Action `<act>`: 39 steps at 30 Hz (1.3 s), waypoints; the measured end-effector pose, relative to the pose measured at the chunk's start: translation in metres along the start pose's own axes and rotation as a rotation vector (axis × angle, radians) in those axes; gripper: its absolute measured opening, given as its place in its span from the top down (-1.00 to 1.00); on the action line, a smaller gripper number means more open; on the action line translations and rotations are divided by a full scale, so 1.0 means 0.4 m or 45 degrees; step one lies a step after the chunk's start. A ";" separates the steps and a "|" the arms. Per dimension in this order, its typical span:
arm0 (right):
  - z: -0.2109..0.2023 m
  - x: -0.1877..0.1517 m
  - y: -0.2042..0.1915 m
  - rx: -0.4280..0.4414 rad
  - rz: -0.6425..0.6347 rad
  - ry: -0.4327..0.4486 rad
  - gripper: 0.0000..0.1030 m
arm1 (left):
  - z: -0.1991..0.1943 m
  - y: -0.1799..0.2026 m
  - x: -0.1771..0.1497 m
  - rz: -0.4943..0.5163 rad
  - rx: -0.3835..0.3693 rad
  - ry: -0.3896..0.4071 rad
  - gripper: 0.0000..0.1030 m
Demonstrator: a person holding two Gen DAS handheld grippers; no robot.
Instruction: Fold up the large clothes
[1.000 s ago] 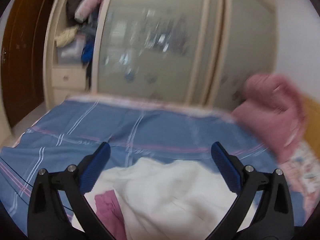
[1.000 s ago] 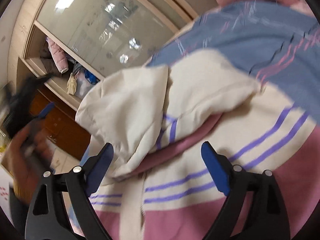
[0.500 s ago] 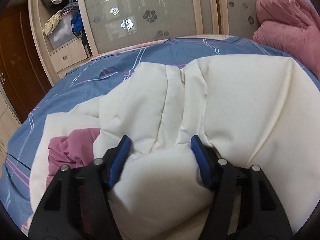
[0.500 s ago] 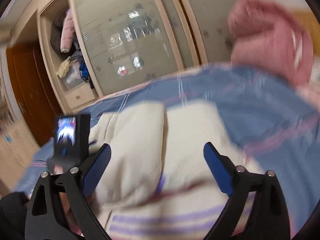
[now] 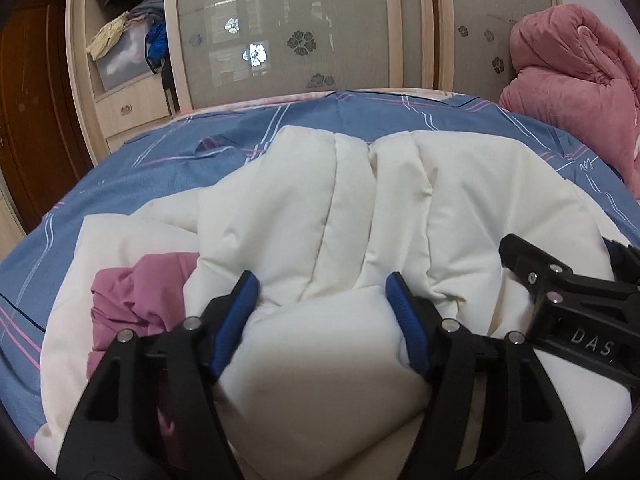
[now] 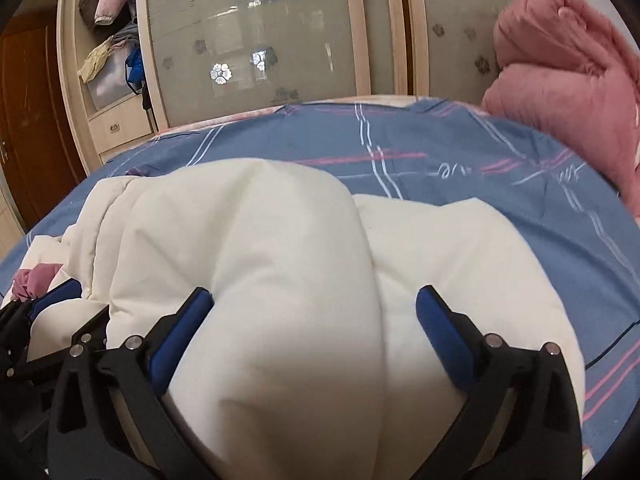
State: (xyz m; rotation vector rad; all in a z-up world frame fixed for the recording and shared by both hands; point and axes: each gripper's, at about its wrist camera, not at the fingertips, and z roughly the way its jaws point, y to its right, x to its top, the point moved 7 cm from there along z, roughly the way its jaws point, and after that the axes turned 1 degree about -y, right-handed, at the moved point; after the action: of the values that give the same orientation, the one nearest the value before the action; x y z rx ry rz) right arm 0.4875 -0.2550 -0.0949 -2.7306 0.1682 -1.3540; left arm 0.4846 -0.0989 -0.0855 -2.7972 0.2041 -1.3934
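Matt cream padded cloth jacket (image 5: 360,208); blue woven bedsheet (image 5: 168,176); fleecy pink blanket (image 5: 572,92); frosted glass wardrobe doors (image 5: 288,28)

You have two grippers in view: your left gripper (image 5: 322,306) and your right gripper (image 6: 316,314). You see one cream padded garment (image 5: 360,208) with one mauve lining patch (image 5: 136,292), one blue striped bedsheet (image 6: 400,144), one pink quilt bundle (image 5: 572,80), and one wardrobe (image 5: 280,28).
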 end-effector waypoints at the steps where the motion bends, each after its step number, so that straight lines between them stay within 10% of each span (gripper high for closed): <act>1: 0.007 0.001 0.001 0.004 0.000 -0.014 -0.97 | -0.003 -0.006 0.004 -0.023 -0.025 0.009 -0.32; 18: -0.021 -0.025 -0.029 -0.043 -0.023 0.016 -0.97 | -0.040 -0.023 0.006 -0.069 -0.037 0.118 -0.39; 27: -0.548 -0.152 0.076 0.205 0.211 0.361 -0.97 | -0.582 -0.129 -0.120 -0.183 -0.240 0.575 -0.96; 33: -0.832 -0.381 0.115 0.175 0.069 0.436 -0.97 | -0.850 -0.169 -0.418 0.072 -0.185 0.616 -0.96; 39: -0.995 -0.443 0.055 0.091 -0.147 0.608 -0.97 | -0.913 -0.159 -0.571 0.142 -0.099 0.504 -0.96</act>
State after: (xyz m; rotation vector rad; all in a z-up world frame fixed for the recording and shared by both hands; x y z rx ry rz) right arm 0.0626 -0.2645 0.0030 -2.3430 -0.0087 -1.9816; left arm 0.0652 0.0097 -0.0421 -2.4879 0.4178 -1.9314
